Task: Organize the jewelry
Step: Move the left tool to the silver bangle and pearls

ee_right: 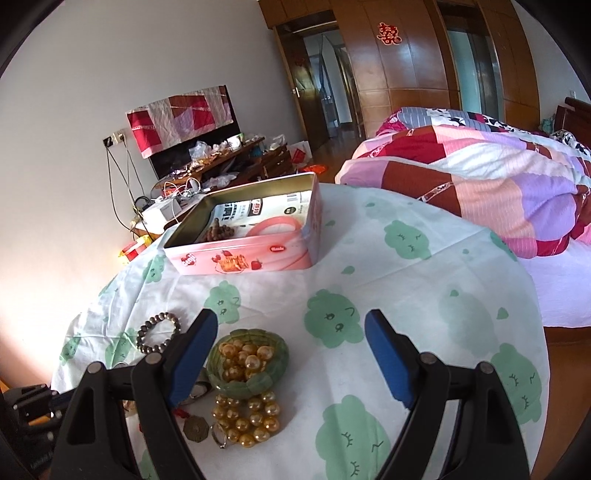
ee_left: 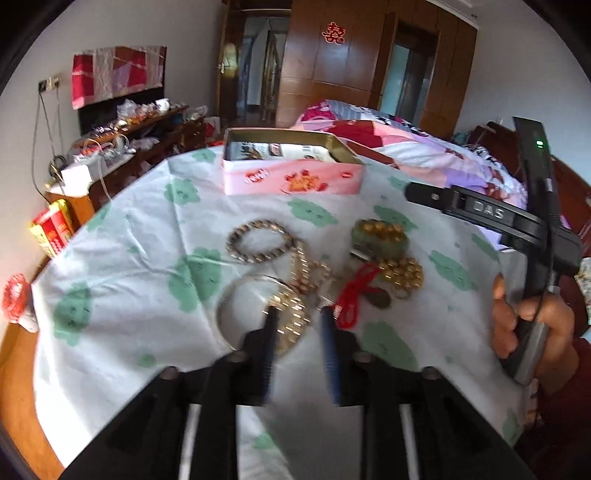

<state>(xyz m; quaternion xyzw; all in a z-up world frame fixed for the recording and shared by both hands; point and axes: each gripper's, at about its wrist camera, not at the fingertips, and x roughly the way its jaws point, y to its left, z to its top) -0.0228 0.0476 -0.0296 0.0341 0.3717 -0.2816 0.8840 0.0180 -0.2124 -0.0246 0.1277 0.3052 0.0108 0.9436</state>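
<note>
On cloth, left gripper [ee_left: 295,314] parted over gold chain [ee_left: 291,317]; tin [ee_left: 291,177] beyond.

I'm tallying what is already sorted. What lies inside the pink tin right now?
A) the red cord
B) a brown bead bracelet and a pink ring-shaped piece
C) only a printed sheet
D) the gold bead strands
B: the right wrist view shows a brown bead bracelet and a pink ring-shaped piece on the printed sheet inside the pink tin.

"DAS" is read in raised letters on the black body of the right gripper [ee_left: 488,213]; a red double-happiness sign [ee_right: 388,34] is stuck on the far wooden wardrobe; print on the pink tin [ee_right: 243,236] is illegible
</note>
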